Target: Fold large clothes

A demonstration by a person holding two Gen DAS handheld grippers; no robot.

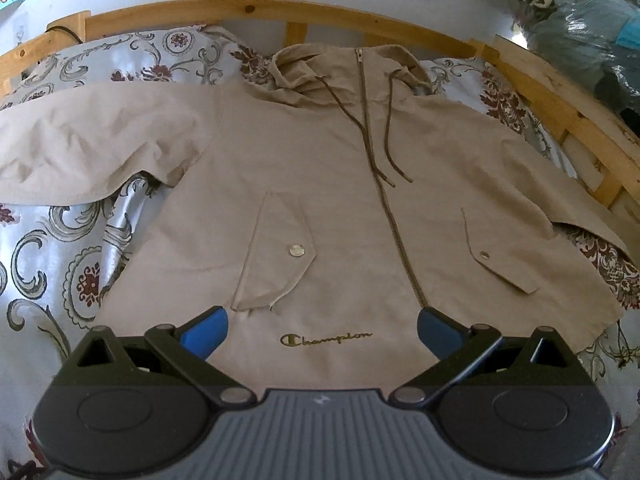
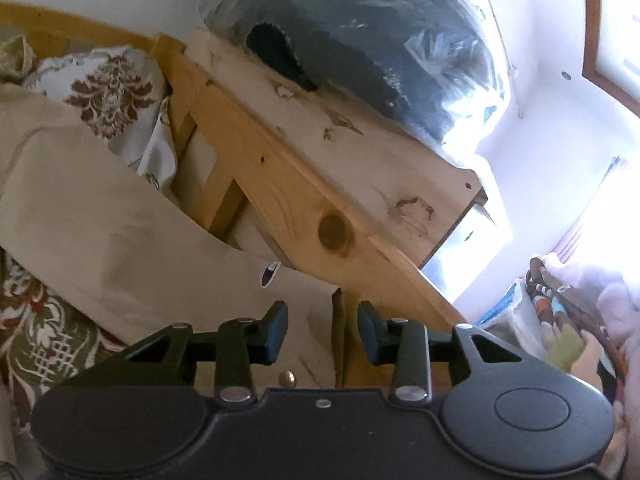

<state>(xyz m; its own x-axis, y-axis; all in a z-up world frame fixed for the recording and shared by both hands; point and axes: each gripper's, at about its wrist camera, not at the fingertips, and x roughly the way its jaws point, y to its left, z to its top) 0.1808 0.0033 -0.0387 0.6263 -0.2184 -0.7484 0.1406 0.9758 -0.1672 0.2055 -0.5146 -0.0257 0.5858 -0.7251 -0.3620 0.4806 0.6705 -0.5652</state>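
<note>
Now the beige zip-front hooded jacket [image 1: 328, 184] is lying spread flat on the floral-covered bed [image 1: 52, 240], ready for folding. Left gripper [image 1: 322, 332] is hovering wide-jawed, empty, near its hem; right gripper [image 2: 322, 330] is straddling the right cuff [image 2: 336, 320], jaws part-open, gripping nothing.

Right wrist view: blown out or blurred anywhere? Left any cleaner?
Right wrist: window side blown out to white, bed rail and sleeve slightly motion-blurred. Left wrist: even light, jacket sharp, logo legible; fisheye bows the headboard.
</note>
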